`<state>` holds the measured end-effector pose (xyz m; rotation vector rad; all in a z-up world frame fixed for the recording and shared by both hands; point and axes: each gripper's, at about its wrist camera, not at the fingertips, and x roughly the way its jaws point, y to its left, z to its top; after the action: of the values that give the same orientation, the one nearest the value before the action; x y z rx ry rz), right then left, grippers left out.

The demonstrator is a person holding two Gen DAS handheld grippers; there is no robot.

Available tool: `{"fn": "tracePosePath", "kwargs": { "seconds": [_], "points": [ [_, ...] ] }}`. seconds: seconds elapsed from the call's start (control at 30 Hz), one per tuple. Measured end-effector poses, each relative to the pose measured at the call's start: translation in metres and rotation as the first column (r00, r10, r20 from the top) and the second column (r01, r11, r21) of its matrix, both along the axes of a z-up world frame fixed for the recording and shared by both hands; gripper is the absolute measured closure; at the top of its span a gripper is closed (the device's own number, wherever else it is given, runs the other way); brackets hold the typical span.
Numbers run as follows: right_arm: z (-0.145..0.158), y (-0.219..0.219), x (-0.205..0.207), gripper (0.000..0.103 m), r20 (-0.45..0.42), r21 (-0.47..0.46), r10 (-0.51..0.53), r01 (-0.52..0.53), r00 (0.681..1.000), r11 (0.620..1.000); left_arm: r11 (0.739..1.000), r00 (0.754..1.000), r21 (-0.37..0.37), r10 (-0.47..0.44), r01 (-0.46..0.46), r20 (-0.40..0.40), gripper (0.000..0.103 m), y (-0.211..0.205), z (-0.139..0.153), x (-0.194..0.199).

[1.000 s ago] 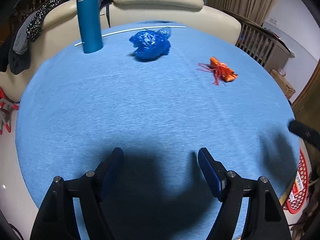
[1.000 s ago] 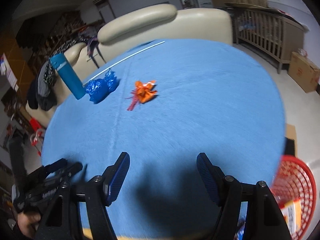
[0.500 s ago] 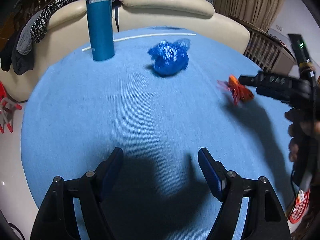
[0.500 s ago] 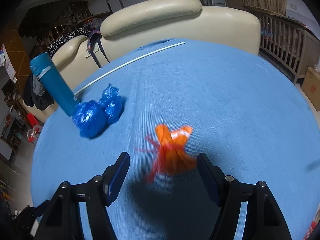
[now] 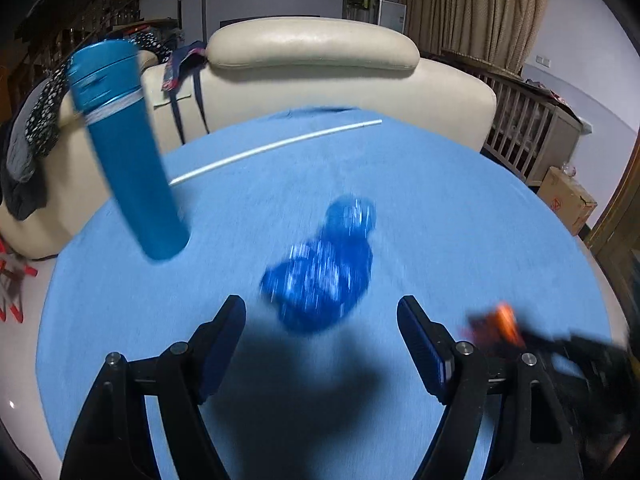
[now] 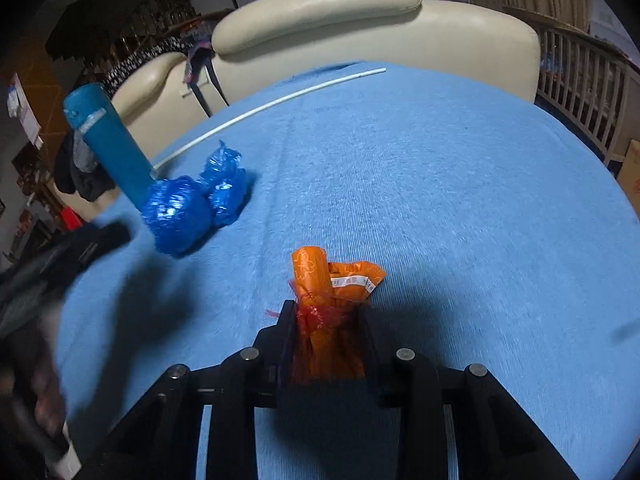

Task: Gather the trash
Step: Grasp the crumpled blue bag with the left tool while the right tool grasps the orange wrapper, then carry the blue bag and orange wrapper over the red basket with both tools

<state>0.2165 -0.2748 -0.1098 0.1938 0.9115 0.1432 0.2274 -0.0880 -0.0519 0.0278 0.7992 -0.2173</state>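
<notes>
Since the earlier frame, both grippers have advanced. Left hand-held gripper (image 5: 320, 340): jaws spread wide, holding nothing, the blue bag bundle (image 5: 320, 276) just ahead on the table (image 5: 460, 220), right of the teal bottle (image 5: 128, 152). Right hand-held gripper (image 6: 326, 320): jaws clamped on the orange wrapper bundle (image 6: 332, 280).

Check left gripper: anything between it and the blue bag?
Nothing visible. The left gripper is open with the blue bag just ahead between its fingers; the teal bottle stands off to the left.
</notes>
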Motion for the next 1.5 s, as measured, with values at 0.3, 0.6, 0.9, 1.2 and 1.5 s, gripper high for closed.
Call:
{"fn": "tracePosePath", "kwargs": {
  "seconds": [0.3,0.6,0.9,1.2,1.5],
  "points": [
    [0.013,-0.010,-0.031,0.072,0.034,0.035,-0.005,0.004,0.999,0.999,0.997,0.989,0.074,-0.003,0.014,-0.149,0.049,-0.019,-0.039,0.056],
    [0.024,-0.009,-0.050,0.072,0.070,0.054,-0.015,0.011,0.997,0.998,0.997,0.993,0.083,0.007,0.003,-0.117,0.054,-0.011,-0.027,-0.005],
    [0.035,0.004,-0.093,0.072,0.101,0.032,-0.016,0.012,0.995,0.999,0.997,0.997,0.080,0.015,-0.008,-0.080,0.054,-0.008,-0.008,-0.072],
    [0.051,0.008,-0.137,0.072,0.147,0.018,-0.034,0.032,0.989,0.999,0.998,1.000,0.058,0.014,-0.014,-0.001,0.054,0.000,0.020,-0.122],
    [0.072,0.004,-0.176,0.072,0.204,0.016,-0.060,0.058,0.977,0.998,0.999,0.999,0.033,-0.006,0.004,0.053,0.054,-0.004,0.037,-0.152]
  ]
}}
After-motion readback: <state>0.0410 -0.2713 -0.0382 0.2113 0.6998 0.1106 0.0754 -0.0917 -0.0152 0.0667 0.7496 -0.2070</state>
